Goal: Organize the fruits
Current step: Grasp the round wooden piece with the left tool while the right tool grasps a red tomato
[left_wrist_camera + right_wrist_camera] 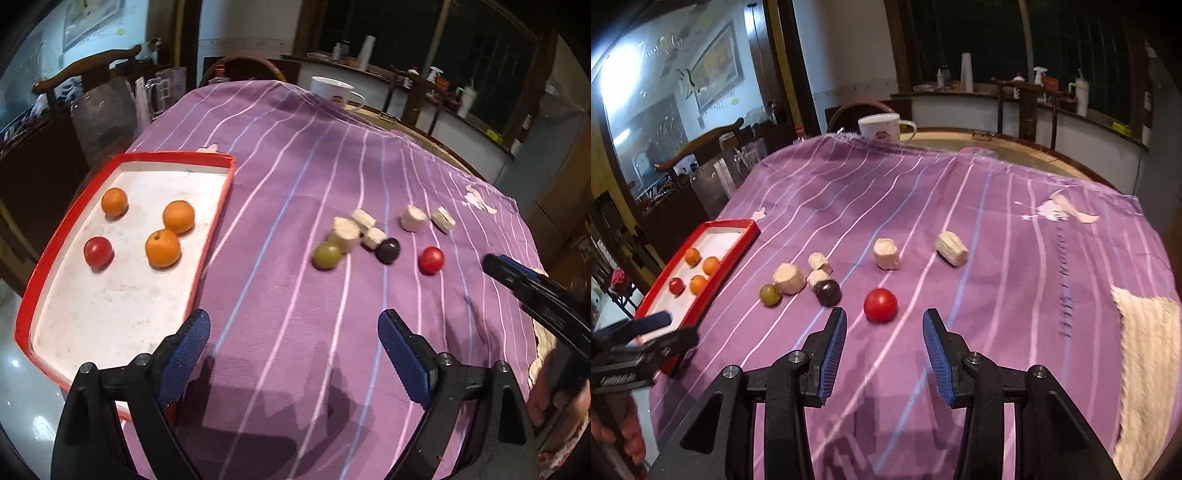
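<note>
Both my grippers, left [293,332] and right [884,325], were spread wide, holding nothing; red fruit [880,305] sat just ahead of the right.

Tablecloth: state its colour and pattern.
The tablecloth is purple with thin white and blue stripes, clearest in the right wrist view.

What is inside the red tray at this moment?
The red tray holds three orange fruits and one red fruit on its white floor. Its near corner is covered by the left gripper's fingers, so that part cannot be checked.
</note>
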The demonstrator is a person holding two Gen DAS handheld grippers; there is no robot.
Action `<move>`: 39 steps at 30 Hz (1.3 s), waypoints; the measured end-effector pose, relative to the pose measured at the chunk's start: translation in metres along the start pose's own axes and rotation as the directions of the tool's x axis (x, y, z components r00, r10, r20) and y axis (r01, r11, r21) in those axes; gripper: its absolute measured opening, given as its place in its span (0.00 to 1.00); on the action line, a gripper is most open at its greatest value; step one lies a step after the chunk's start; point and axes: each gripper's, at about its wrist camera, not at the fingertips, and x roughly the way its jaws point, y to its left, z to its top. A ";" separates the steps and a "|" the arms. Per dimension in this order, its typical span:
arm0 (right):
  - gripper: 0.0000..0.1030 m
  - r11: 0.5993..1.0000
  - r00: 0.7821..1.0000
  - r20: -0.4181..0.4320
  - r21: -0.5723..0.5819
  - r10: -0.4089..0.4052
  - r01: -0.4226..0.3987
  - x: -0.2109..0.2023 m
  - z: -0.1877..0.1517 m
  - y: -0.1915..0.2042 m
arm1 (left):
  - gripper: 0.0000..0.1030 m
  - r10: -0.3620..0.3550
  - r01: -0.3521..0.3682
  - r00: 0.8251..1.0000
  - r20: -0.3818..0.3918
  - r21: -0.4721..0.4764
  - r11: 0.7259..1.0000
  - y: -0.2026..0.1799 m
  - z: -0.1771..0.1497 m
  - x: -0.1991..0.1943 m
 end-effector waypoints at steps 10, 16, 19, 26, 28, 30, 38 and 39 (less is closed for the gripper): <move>0.45 0.998 0.999 -0.046 0.067 0.007 -0.004 0.062 0.002 -0.012 | 0.89 -0.003 0.003 1.000 0.013 0.008 1.000 0.005 -0.002 0.012; 0.45 1.000 0.999 -0.050 0.023 0.018 -0.017 0.069 0.000 0.000 | 0.89 -0.006 0.006 1.000 0.001 0.049 0.999 -0.006 0.002 0.024; 0.42 1.000 0.998 -0.055 -0.002 0.012 -0.012 0.074 -0.002 0.007 | 0.89 0.007 -0.009 1.000 0.017 0.089 0.996 -0.014 0.011 0.030; 0.33 1.000 0.998 -0.053 0.012 0.013 -0.012 0.075 -0.005 0.007 | 0.81 0.014 -0.019 0.999 0.030 0.179 0.984 -0.032 0.033 0.054; 0.33 1.000 0.999 -0.050 0.024 0.019 -0.018 0.074 -0.004 0.005 | 0.78 0.006 -0.010 1.000 0.019 0.215 0.977 -0.040 0.038 0.064; 0.33 0.999 0.999 -0.047 0.034 0.022 -0.020 0.073 -0.004 0.002 | 0.75 0.008 -0.008 1.000 0.001 0.245 0.969 -0.047 0.041 0.075; 0.33 0.998 0.998 -0.047 0.064 0.032 -0.029 0.073 -0.006 -0.006 | 0.64 -0.034 0.050 0.997 -0.064 0.277 0.959 -0.057 0.057 0.114; 0.33 0.997 0.998 -0.047 0.065 0.033 -0.030 0.073 -0.006 -0.006 | 0.60 -0.042 0.062 0.996 -0.079 0.276 0.959 -0.057 0.058 0.117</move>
